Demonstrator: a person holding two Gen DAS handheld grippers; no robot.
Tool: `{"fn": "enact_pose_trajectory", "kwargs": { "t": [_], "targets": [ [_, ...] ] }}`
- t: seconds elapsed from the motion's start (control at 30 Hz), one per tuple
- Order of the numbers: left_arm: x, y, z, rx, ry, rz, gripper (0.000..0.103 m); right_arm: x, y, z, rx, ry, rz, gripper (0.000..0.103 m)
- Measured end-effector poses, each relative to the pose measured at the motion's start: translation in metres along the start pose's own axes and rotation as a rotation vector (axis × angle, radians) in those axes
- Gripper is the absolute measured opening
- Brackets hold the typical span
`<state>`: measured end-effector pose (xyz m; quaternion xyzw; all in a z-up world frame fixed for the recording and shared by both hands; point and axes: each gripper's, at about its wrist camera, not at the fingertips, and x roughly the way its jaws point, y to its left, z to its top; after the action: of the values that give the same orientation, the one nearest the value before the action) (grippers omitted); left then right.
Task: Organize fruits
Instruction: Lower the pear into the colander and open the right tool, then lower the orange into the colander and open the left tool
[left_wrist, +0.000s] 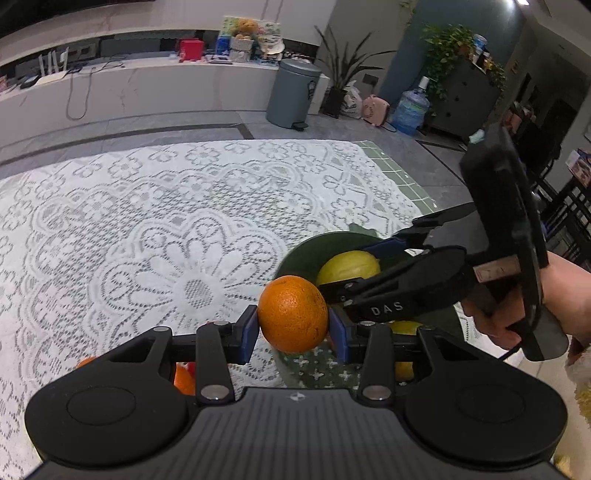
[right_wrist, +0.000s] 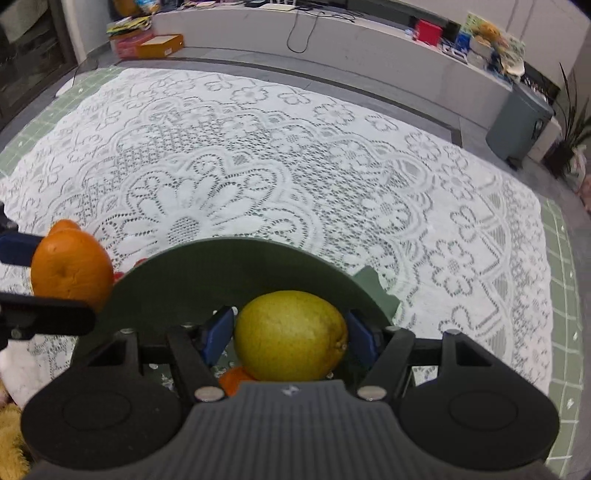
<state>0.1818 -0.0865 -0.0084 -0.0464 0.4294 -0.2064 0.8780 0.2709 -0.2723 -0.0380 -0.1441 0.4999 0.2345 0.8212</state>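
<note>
L gripper (left_wrist: 292, 334) was clamped on an orange (left_wrist: 293, 314), blue pads (left_wrist: 248, 334) pressed vs both its sides, fruit held clear above the cloth at the near-L rim of the green bowl (left_wrist: 295, 258). R gripper (right_wrist: 291, 338) was closed on a yellow lemon (right_wrist: 291, 334), pads touching each side, w/ the lemon sitting over the bowl's inside, below the far rim (right_wrist: 236, 245). In the L view the R gripper (left_wrist: 369, 269) reached in from the right across the bowl, its lower finger just beside the orange; touching or not, couldn't tell. The person's R hand (left_wrist: 532, 306) showed at the right edge.

More fruit lay low: another yellow one (left_wrist: 404, 326) in the bowl under the R gripper's fingers, an orange piece (right_wrist: 232, 378) below the lemon, and orange/red fruit (left_wrist: 184, 378) on the cloth under the L gripper, mostly hidden.

Outward: white lace tablecloth (right_wrist: 258, 155) ran bare beyond the bowl to the far and left edges. Green grid mat (right_wrist: 557, 295) showed along the table's right border, past the lace edge. Beyond the table, grey floor, then a long white ledge (left_wrist: 147, 77) w/ clutter, a grey pedal bin (left_wrist: 293, 94) and a water jug (left_wrist: 410, 109), all well apart from the table.
</note>
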Motion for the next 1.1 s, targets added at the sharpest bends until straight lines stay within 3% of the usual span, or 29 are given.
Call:
{"fn": "enact_pose_trajectory", "kwargs": {
  "t": [0.3, 0.53, 0.77, 1.0, 1.1],
  "targets": [
    [0.010, -0.031, -0.005, 0.181, 0.043, 0.023, 0.046, -0.004, -0.021, -0.007, 0.131, -0.006, 0.056, 0.065],
    [0.024, -0.043, -0.011, 0.238, 0.083, 0.053, 0.046, -0.017, -0.031, -0.014, 0.172, -0.029, 0.080, 0.064],
    [0.044, -0.057, -0.015, 0.316, 0.158, 0.181, 0.046, -0.036, -0.031, -0.028, 0.183, -0.059, 0.084, 0.064],
    [0.063, -0.074, -0.029, 0.458, 0.204, 0.272, 0.046, -0.043, -0.026, -0.045, 0.186, -0.063, 0.078, 0.064],
    [0.068, -0.077, -0.033, 0.487, 0.213, 0.278, 0.046, -0.043, -0.027, -0.050, 0.200, -0.053, 0.074, 0.065]
  ]
}}
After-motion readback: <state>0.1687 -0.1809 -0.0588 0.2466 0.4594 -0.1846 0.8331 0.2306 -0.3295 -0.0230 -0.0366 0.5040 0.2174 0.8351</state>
